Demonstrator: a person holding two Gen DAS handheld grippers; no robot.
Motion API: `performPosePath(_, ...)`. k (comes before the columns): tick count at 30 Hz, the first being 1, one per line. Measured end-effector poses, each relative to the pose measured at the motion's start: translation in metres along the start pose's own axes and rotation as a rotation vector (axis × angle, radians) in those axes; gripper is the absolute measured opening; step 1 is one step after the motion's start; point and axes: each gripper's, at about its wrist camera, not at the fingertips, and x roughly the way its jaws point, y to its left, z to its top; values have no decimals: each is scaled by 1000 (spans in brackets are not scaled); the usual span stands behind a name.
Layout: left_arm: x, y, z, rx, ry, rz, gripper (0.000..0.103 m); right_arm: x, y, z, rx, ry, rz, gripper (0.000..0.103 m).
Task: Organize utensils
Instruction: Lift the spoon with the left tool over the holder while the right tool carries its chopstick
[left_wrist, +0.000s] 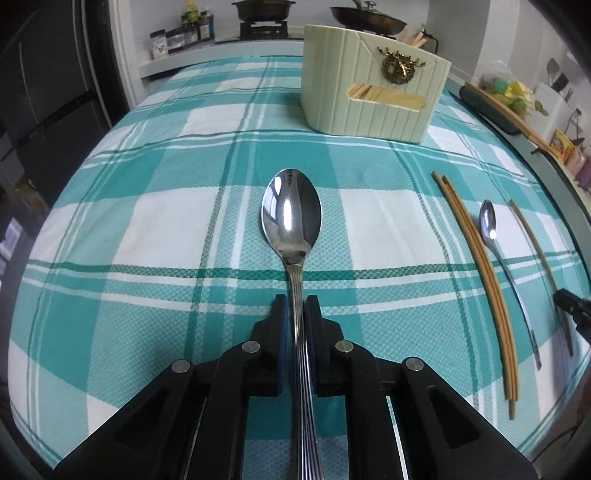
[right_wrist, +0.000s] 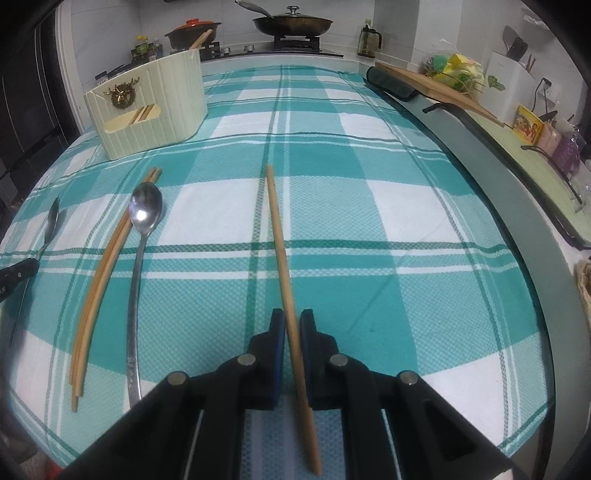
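Observation:
My left gripper (left_wrist: 296, 301) is shut on the handle of a large steel spoon (left_wrist: 291, 214), bowl pointing forward over the checked cloth. My right gripper (right_wrist: 291, 319) is shut on a single wooden chopstick (right_wrist: 279, 236) that points forward. A cream utensil holder (left_wrist: 373, 88) with a gold wreath badge stands at the back; in the right wrist view it is at the far left (right_wrist: 147, 107), with chopsticks in it. On the cloth lie a bundle of chopsticks (right_wrist: 99, 280) and a small spoon (right_wrist: 142, 229). These also show in the left wrist view: chopsticks (left_wrist: 480, 266), small spoon (left_wrist: 495, 240).
The teal and white checked cloth (right_wrist: 369, 221) covers the table. A grey raised edge (right_wrist: 517, 206) runs along the right side. A stove with pans (right_wrist: 291, 22) and bottles stands behind. A cutting board and bags (right_wrist: 450, 74) sit at the far right.

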Motion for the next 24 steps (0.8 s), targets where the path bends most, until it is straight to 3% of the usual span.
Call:
performPosePath(1,-1,2,0,2,6,-16,29,0,-2,0,5,5,10,10)
performPosePath(2,-3,4,0,3,8,-25,52,-1,-4,0,10,9,19,12)
performPosePath(4,-7,7,0,2,-3,-25,69,-2,-7,1,22,21,52,35)
performPosePath(6,-8,9,1,16,0,-25,69,-5,-7,3,13,29,83,41)
performPosePath(16,11,8,14,15,58,14,69,-1,-6,32,-78,112,171,41)
performPosePath(24,23,7,29,-10,83,13,82,28,6,45,-188,179,129,42)
